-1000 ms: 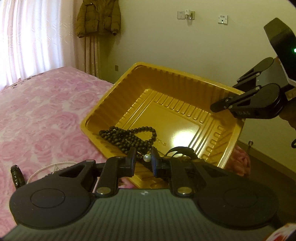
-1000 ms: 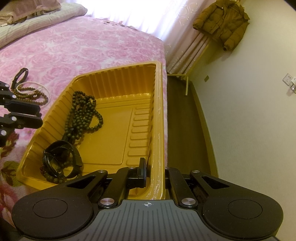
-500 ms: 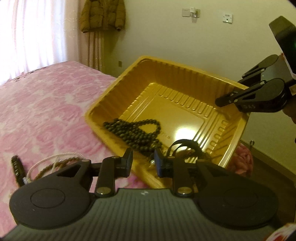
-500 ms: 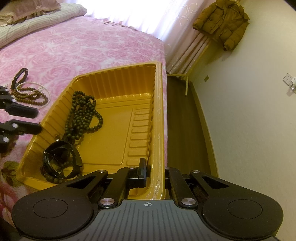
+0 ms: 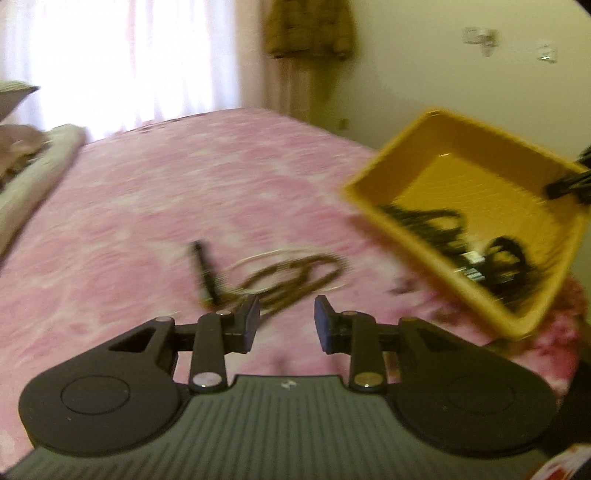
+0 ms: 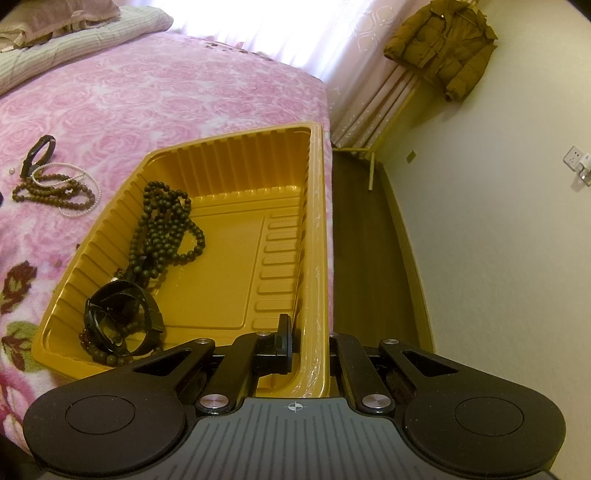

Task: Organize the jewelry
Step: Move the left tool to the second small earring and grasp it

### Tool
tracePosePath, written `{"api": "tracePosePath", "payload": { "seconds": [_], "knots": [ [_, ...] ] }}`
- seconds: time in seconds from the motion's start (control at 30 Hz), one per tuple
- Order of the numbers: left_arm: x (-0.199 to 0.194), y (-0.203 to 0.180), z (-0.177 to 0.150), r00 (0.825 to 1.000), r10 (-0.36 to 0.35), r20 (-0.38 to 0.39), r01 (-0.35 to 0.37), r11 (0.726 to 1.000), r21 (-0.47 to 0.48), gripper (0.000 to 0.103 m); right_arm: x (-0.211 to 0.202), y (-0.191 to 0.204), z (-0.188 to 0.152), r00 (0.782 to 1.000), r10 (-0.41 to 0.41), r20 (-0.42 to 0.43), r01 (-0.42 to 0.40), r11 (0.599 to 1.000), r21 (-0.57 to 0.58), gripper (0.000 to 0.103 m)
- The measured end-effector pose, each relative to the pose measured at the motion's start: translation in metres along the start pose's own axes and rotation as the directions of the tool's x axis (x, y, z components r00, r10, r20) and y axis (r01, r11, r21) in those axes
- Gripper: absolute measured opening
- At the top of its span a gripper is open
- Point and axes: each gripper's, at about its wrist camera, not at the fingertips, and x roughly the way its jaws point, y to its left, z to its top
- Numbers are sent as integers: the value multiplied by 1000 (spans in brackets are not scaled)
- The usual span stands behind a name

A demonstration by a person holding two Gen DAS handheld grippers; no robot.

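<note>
My right gripper [image 6: 308,339] is shut on the rim of the yellow tray [image 6: 314,240], one finger inside the wall and one outside. A dark bead necklace [image 6: 166,229] and a black bangle [image 6: 118,317] lie in the tray. On the pink bedspread lie a brown bead strand [image 5: 295,273], a thin pearl string [image 5: 266,256] and a black bracelet [image 5: 203,269]. My left gripper [image 5: 286,314] hovers just in front of this pile. Its jaws are opening and nothing is between them. The tray [image 5: 406,158] is at the right of the blurred left wrist view.
A folded blanket and pillow [image 6: 74,33] lie at the head of the bed. A strip of dark floor [image 6: 365,258] runs between the bed edge and the wall. A brown jacket [image 6: 443,51] hangs by the curtain.
My left gripper swung left, away from the tray and over to the jewelry on the bedspread, and its jaws widened. The small white bead seen between its fingers is gone. The right gripper kept still.
</note>
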Motion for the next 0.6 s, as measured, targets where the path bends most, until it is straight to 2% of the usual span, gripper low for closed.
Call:
{"api": "tracePosePath", "payload": {
  "seconds": [0.3,0.6],
  "knots": [
    [21,55,-12,987,159,-32,-160,987,-21,29,1,0,-1,1000,-2,-2,2,1000,-2,5],
    [55,68,-5,984,168,-65,-172,984,-53,28,3,0,0,1000,-7,-10,7,1000,-5,5]
  ]
}}
